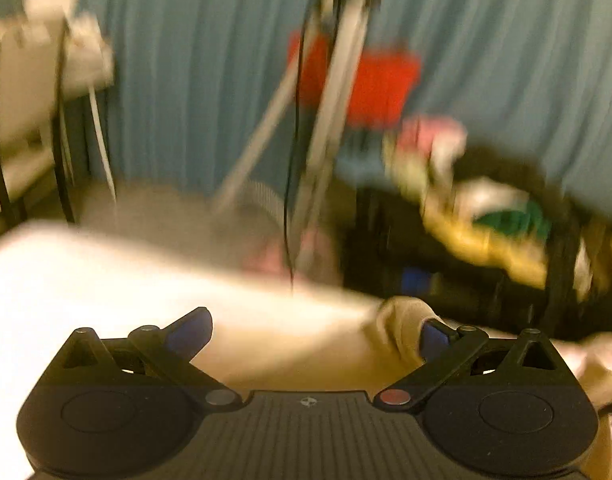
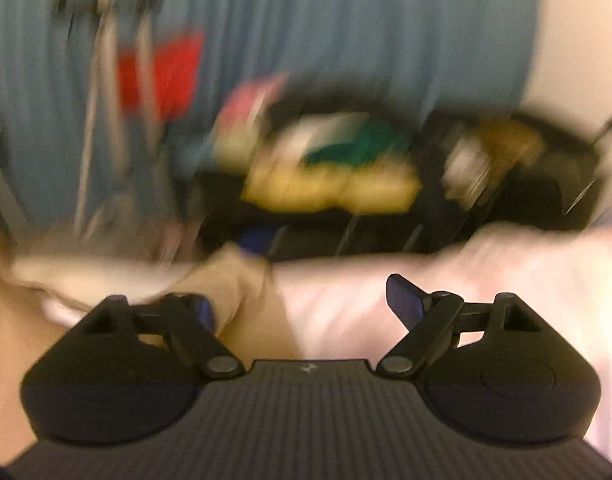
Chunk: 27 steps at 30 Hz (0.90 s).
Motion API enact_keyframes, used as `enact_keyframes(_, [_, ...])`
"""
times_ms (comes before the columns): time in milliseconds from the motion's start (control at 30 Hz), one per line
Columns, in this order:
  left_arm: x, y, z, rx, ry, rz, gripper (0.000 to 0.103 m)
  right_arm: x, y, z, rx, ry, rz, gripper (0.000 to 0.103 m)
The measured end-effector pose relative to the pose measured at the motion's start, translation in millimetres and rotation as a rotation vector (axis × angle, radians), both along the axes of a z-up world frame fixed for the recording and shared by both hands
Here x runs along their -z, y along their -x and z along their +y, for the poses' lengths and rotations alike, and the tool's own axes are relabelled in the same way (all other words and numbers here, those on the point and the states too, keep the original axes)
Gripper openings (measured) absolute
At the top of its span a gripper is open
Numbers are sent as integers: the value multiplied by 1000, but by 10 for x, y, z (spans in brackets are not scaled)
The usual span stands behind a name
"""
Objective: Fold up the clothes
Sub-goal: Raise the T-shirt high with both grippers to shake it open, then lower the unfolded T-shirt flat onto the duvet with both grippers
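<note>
Both views are smeared by motion. A beige garment (image 1: 398,332) lies bunched on the white bed sheet (image 1: 86,280). My left gripper (image 1: 314,336) stands open over the sheet, and a fold of the beige cloth rests against its right blue pad (image 1: 434,340). In the right wrist view the same beige garment (image 2: 242,300) rises in a ridge beside the left blue pad (image 2: 206,312) of my right gripper (image 2: 306,304), which is open too. Nothing is pinched between either pair of fingers.
Past the bed edge stands a dark basket (image 2: 386,232) heaped with yellow, green and pink clothes (image 2: 334,184). A tripod (image 1: 330,120) and a red thing (image 1: 378,84) stand before a blue curtain (image 1: 506,60). A white chair (image 1: 26,100) is at far left.
</note>
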<state>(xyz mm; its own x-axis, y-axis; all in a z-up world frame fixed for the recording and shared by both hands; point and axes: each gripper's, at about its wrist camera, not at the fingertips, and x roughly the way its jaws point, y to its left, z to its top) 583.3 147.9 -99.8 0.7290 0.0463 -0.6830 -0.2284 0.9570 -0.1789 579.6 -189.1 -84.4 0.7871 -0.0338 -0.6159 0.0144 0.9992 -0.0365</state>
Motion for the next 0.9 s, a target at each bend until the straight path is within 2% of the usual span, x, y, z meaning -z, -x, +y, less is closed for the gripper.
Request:
enact_keyframes(67, [202, -96, 71, 38, 12, 79, 103, 141, -35, 53, -42, -5, 44, 84])
enact_keyframes(133, [92, 84, 47, 59, 2, 65, 103, 115, 4, 93, -90, -38, 63, 84])
enact_keyframes(267, [-148, 463, -8, 99, -18, 32, 103, -209, 349, 171, -96, -81, -7, 84])
enact_keyframes(400, [-388, 843, -63, 138, -38, -2, 103, -563, 922, 122, -94, -169, -80, 84])
enact_keyframes(500, [-682, 1418, -206, 139, -69, -54, 103, -840, 1528, 99, -95, -186, -118, 84])
enact_keyframes(633, [-966, 2297, -334, 143, -63, -114, 103, -1136, 2405, 32, -99, -214, -171, 84])
enact_keyframes(733, [-1041, 2939, -420, 140, -63, -180, 103, -1260, 3030, -34, -106, -235, -212, 84])
enact_keyframes(900, [-1118, 4032, -483, 141, -75, -275, 103, -1288, 3831, -114, -106, -229, -257, 84])
